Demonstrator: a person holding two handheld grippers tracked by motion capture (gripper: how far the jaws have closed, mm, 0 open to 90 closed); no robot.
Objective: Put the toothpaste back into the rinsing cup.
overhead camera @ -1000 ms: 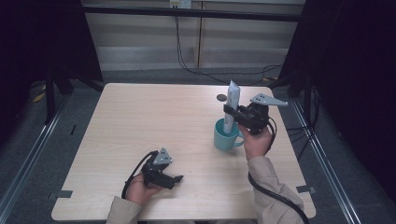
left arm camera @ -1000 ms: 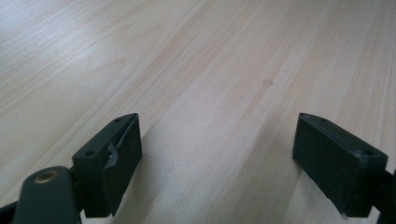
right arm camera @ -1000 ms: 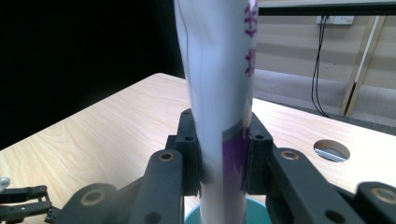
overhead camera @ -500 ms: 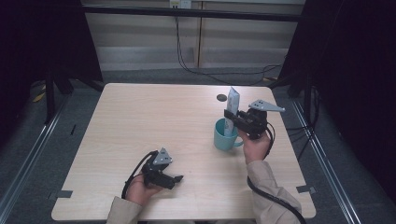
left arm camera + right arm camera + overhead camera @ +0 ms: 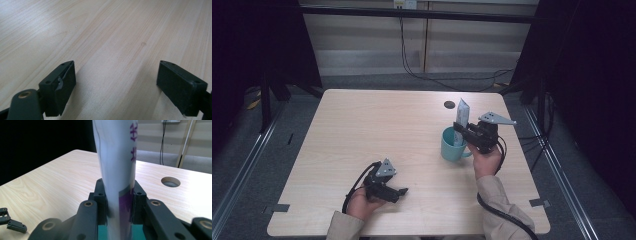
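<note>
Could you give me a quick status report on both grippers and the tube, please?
Right gripper shut on tube, upright over teal cup. Left gripper open, empty, low on table. Nothing in the way.

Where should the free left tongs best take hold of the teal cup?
Probably the rim and wall of the teal cup on its left side, coming from the left: the handle points right toward the right tongs, which hold a white tube over the opening.
</note>
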